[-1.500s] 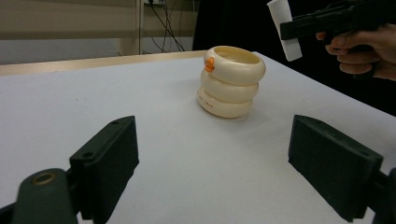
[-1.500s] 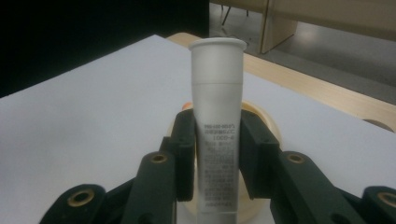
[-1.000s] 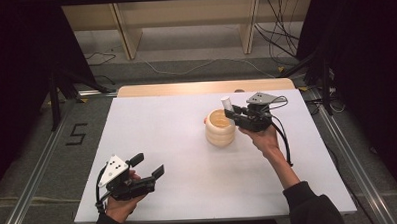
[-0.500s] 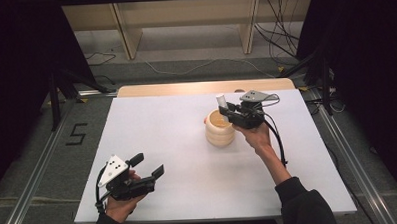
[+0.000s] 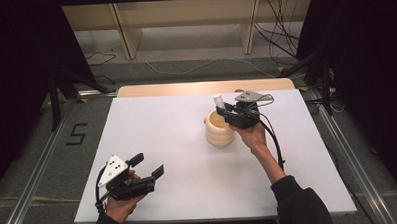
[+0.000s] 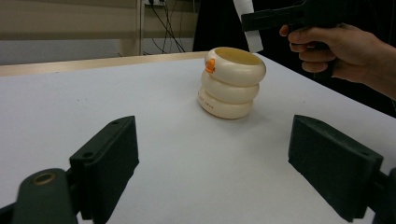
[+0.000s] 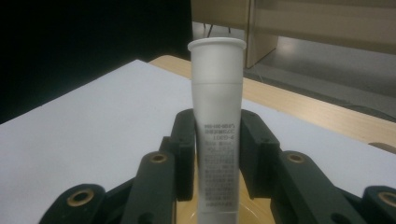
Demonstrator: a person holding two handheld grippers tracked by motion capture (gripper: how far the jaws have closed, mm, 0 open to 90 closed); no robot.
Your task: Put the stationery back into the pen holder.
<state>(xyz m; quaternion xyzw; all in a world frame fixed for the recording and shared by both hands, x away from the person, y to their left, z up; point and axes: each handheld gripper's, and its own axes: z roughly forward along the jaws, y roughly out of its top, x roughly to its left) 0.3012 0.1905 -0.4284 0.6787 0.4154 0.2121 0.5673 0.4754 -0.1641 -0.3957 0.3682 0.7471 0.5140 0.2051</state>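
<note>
A cream holder [image 5: 219,130] shaped like three stacked rings stands on the white table [image 5: 162,128], right of centre; it also sits in the left gripper view [image 6: 231,84], with an orange spot on its top ring. My right gripper [image 5: 225,109] is shut on a white tube [image 7: 217,121], cap end up, held upright over the holder's open mouth. The tube [image 5: 218,101] rises above the holder's far rim. My left gripper [image 5: 147,166] rests open near the table's front left, nothing between its fingers [image 6: 106,161].
A wooden strip [image 5: 205,87] borders the table's far edge. Beyond it stand a wooden frame [image 5: 183,22] and floor cables [image 5: 279,44]. A metal rail [image 5: 33,168] runs along the left side.
My right gripper has carried the white tube leftward, from beside the holder to above its mouth. The left gripper has stayed put.
</note>
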